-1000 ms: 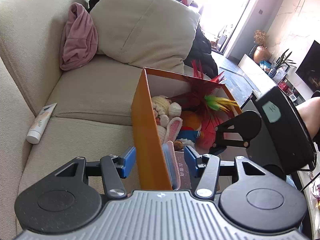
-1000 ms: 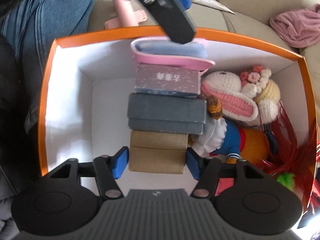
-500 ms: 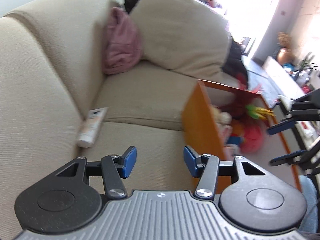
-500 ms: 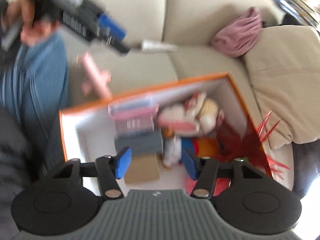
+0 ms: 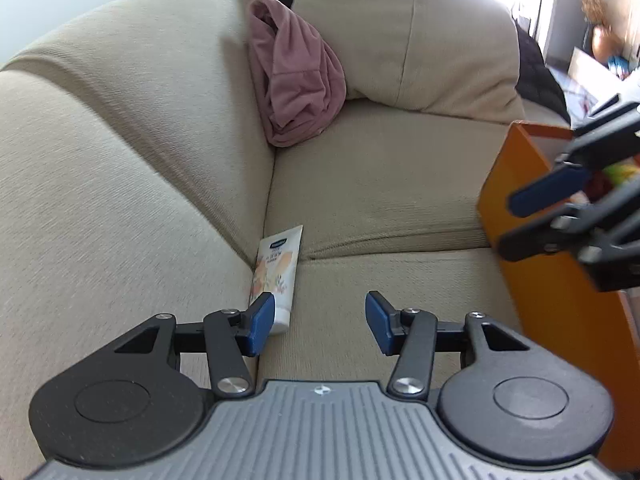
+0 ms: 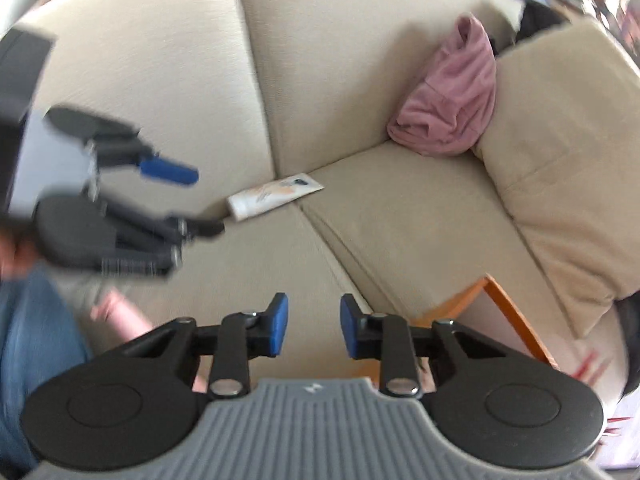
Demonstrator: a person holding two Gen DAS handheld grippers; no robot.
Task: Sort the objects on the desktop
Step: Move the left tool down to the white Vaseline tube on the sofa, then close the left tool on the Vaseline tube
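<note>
Standing on sofa point(image 5: 380, 168), orange box point(image 5: 532, 264), contents mostly hidden

The sofa point(image 5: 380, 184) is matt beige woven cloth with a fine rib. The pink garment point(image 5: 300, 76) is soft fabric. The tube point(image 5: 276, 272) looks smooth plastic; the box point(image 5: 560, 320) smooth orange card.

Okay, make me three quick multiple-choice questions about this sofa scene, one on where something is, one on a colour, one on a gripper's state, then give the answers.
1. Where does the tube lie?
A. in the box
B. in the sofa crease
C. on the cushion

2. What colour is the crumpled cloth?
A. pink
B. green
C. black

3. What is between the left gripper's fingers?
A. the tube
B. the cloth
C. nothing

Answers: 1 B, it sits where seat meets backrest. 2 A, dusty pink folds. 3 C, bare seat shows in the gap, with the jaws closing slightly.
</note>
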